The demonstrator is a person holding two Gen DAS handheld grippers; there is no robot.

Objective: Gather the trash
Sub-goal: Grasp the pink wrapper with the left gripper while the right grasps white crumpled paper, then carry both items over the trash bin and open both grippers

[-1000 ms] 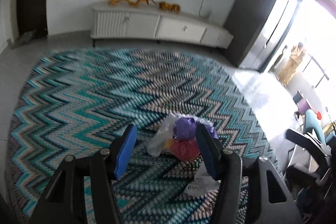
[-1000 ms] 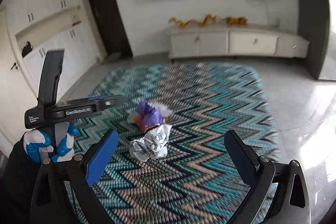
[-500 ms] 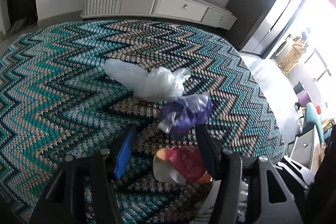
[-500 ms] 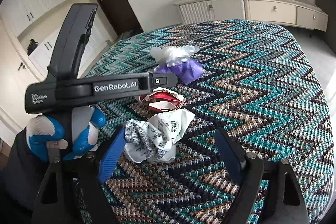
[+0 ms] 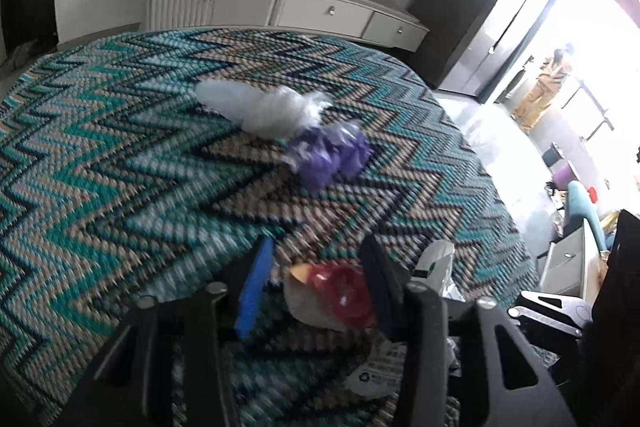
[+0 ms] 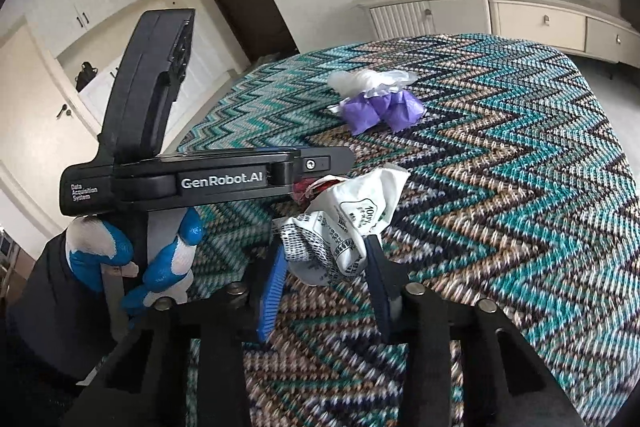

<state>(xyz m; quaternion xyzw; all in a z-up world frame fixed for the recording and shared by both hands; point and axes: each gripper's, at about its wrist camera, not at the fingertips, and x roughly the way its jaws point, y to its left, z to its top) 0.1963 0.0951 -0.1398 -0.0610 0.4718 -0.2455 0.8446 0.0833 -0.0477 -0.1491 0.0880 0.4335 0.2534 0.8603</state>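
Both your grippers have dropped toward the rug point(image 5: 120, 155): left gripper point(image 5: 316, 283) jaws closing around the red wrapper point(image 5: 340, 291), right gripper point(image 6: 324, 271) jaws closing around the crumpled paper point(image 6: 344, 223).

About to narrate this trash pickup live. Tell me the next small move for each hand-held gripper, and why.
Probably finish both squeezes, then lift. The right hand-held gripper is closing with the crumpled white printed wrapper between its pads. The left hand-held gripper is closing around the red and white wrapper, with a gap on one side. Both pieces still lie on the zigzag rug.
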